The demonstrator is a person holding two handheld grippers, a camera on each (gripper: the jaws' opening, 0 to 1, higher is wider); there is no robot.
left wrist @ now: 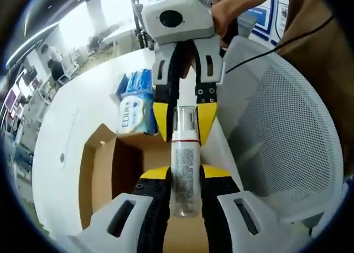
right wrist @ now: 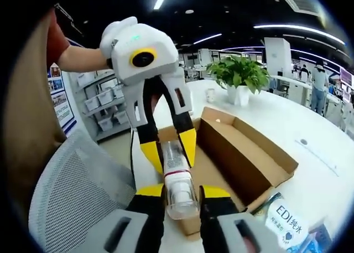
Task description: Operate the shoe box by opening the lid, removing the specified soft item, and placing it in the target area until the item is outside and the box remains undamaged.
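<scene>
Bottle (left wrist: 184,170): held at both ends, lower centre of frame, above the open shoe box (left wrist: 105,170).
Left hand-held gripper (left wrist: 184,181): clamped on the base.
Right hand-held gripper (right wrist: 180,200): clamped on the opposite end, likely for a handover.

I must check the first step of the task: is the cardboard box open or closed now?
Open. The box has its lid folded back and its brown inside bare; both tools hold a bottle above it.

It was an open-plan office. Long strip lights (right wrist: 276,29) ran across a dark ceiling, a white mesh office chair (right wrist: 72,192) stood beside the white bench (right wrist: 310,153), shelves of storage bins (right wrist: 105,106) lined one wall, a potted plant (right wrist: 240,78) sat farther along, and people (right wrist: 319,89) stood among distant desks.
</scene>
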